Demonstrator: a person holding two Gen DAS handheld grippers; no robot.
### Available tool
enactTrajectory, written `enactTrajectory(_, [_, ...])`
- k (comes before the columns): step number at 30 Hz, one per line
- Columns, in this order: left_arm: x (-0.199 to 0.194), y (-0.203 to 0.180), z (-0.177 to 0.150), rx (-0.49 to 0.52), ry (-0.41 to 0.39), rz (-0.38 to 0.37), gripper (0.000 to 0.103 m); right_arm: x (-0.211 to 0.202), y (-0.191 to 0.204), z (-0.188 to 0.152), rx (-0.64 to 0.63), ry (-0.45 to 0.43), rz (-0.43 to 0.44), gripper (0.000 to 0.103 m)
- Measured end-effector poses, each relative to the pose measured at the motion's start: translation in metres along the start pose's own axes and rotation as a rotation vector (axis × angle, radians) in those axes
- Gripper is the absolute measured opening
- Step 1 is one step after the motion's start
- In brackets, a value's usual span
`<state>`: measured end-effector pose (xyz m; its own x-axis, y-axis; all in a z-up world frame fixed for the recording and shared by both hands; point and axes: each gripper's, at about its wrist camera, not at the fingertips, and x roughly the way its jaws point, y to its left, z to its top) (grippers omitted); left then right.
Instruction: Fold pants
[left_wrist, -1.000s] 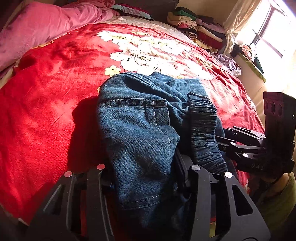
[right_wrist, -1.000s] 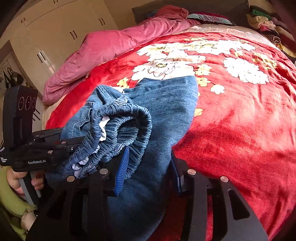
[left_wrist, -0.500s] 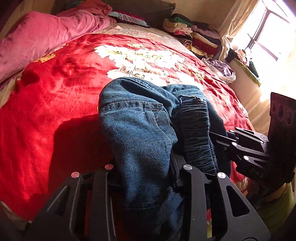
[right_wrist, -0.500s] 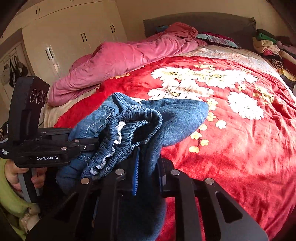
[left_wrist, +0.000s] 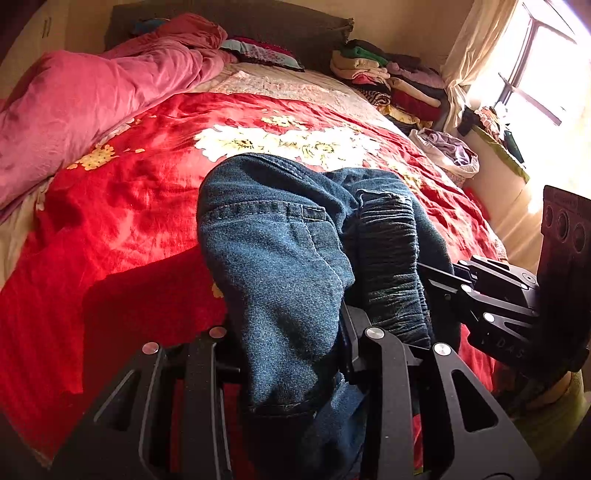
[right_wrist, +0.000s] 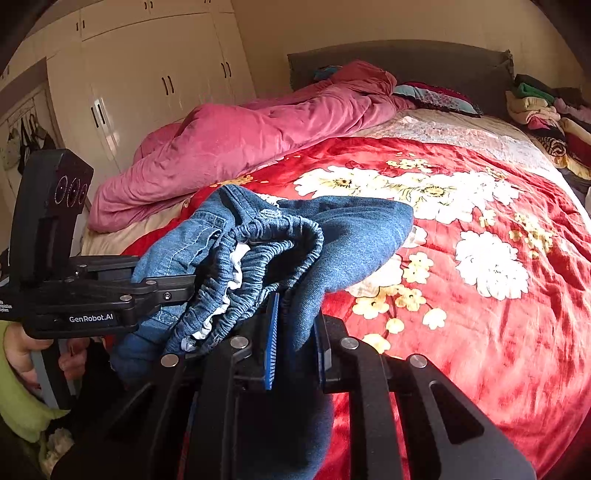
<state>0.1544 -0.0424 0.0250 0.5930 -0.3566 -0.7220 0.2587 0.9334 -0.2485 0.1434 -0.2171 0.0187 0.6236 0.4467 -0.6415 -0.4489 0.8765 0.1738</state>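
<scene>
Blue denim pants (left_wrist: 280, 251) hang bunched over the near end of the bed, held up by both grippers. In the left wrist view my left gripper (left_wrist: 291, 332) is shut on a thick fold of denim near a seam. The dark elastic waistband (left_wrist: 388, 258) runs down beside it, and my right gripper (left_wrist: 428, 273) reaches in from the right. In the right wrist view my right gripper (right_wrist: 295, 332) is shut on the pants (right_wrist: 351, 229), blue pads (right_wrist: 271, 339) pressing the cloth. The gathered waistband (right_wrist: 266, 251) sits between the two grippers, with my left gripper (right_wrist: 184, 284) gripping from the left.
A red flowered blanket (left_wrist: 129, 206) covers the bed. A pink duvet (right_wrist: 258, 140) lies heaped along its left side. Folded clothes (left_wrist: 388, 81) are stacked at the far right corner, with a laundry bundle (left_wrist: 447, 151) by the window. White wardrobes (right_wrist: 147, 74) stand left. A hand (right_wrist: 22, 350) holds the left gripper.
Both grippers have closed tighter on the pants and risen, lifting the bunched denim off the blanket. More of the bed's far end and headboard shows now.
</scene>
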Motion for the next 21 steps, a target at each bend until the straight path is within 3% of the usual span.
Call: enactTrajectory(21, [0.027, 0.013, 0.021, 0.001, 0.001, 0.031, 0.025, 0.035, -0.020, 0.018, 0.033, 0.013, 0.005, 0.015])
